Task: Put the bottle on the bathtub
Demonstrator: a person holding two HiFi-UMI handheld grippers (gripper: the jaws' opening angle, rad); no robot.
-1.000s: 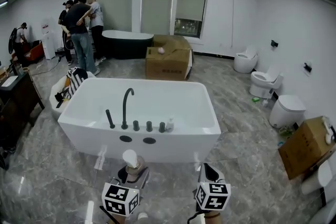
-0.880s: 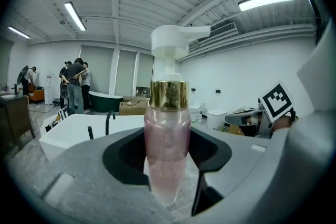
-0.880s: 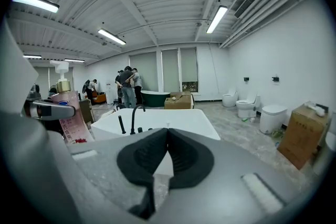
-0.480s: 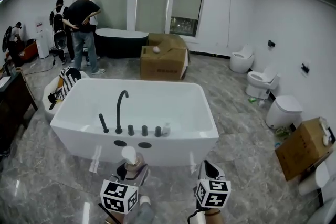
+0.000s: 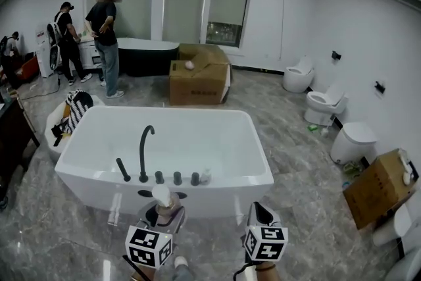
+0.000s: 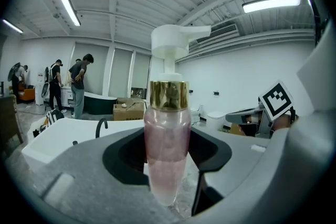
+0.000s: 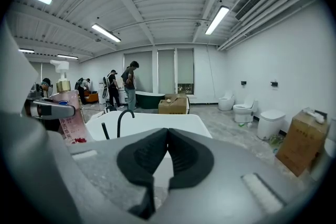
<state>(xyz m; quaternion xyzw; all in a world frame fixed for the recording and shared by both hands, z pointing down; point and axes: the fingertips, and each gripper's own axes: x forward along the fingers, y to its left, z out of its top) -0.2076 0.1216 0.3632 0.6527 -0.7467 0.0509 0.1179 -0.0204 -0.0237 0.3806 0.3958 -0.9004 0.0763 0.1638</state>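
Note:
A pink pump bottle [image 6: 167, 149] with a gold collar and a white pump head stands upright between the jaws of my left gripper [image 6: 168, 165], which is shut on it. In the head view the bottle [image 5: 163, 202] sits low at centre-left, just short of the white bathtub [image 5: 99, 181] and its near rim. My right gripper [image 5: 260, 215] hangs beside it to the right, shut with nothing in it; its black pads [image 7: 181, 152] touch. From the right gripper view the bottle [image 7: 67, 113] shows at the left.
A black faucet [image 5: 143, 151] and several black knobs line the tub's near rim, with a small white item [image 5: 205, 176] beside them. Cardboard boxes [image 5: 197, 81], a dark tub [image 5: 138, 56], toilets [image 5: 322, 105] and standing people [image 5: 108, 36] lie beyond. Another box [image 5: 378, 187] is at right.
The view has drifted so the bathtub sits a little lower and to the left, nearer the grippers. The people in the background have shifted. Both grippers keep their hold and pose.

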